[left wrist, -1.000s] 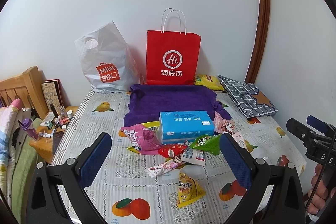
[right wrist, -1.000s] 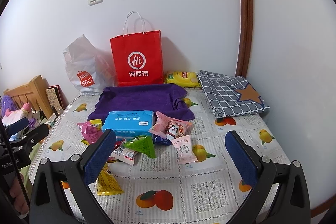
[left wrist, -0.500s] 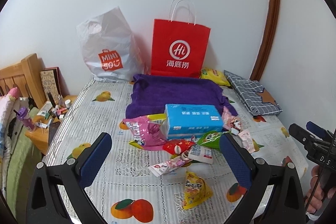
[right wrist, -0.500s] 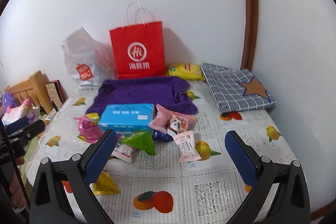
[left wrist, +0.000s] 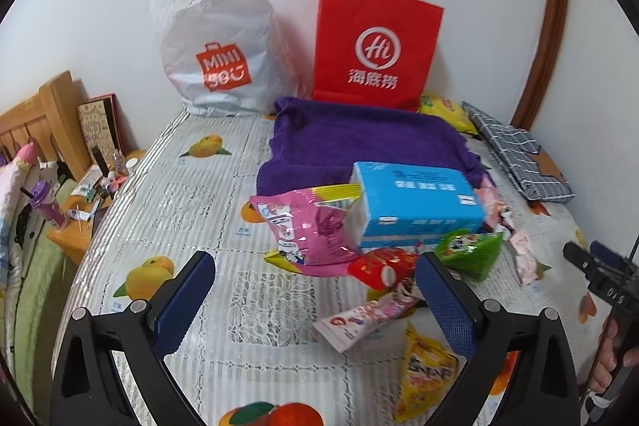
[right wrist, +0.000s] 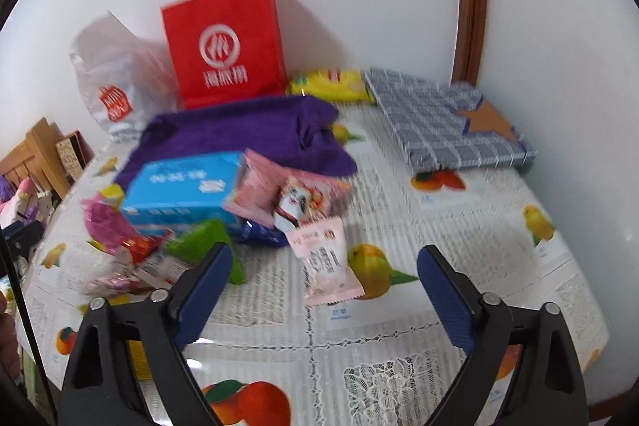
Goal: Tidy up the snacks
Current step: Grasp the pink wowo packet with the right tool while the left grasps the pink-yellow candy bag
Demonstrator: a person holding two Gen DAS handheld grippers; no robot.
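A heap of snacks lies on the fruit-print tablecloth [left wrist: 179, 210] around a blue tissue box [left wrist: 419, 202]: a pink bag [left wrist: 307, 226], a red packet [left wrist: 379, 266], a green triangular pack [left wrist: 467, 250], a long pink-white packet [left wrist: 359, 318] and a yellow packet [left wrist: 423, 374]. My left gripper [left wrist: 315, 294] hangs open just short of the pink bag, holding nothing. My right gripper [right wrist: 325, 290] has its jaws closing. A pale pink packet [right wrist: 325, 258] lies on the table in the gap between them, and the pads do not touch it.
At the back wall stand a red paper bag [left wrist: 375, 42] and a white plastic bag [left wrist: 219, 38], with a purple towel [left wrist: 359, 138] in front. A yellow chip bag [right wrist: 331, 82] and a folded checked cloth [right wrist: 443, 122] lie at the right. A cluttered wooden stand [left wrist: 80, 210] is at the left.
Both grippers have come down and closer to the snack heap, which now looks larger. The right gripper's fingers stand a little narrower than before.
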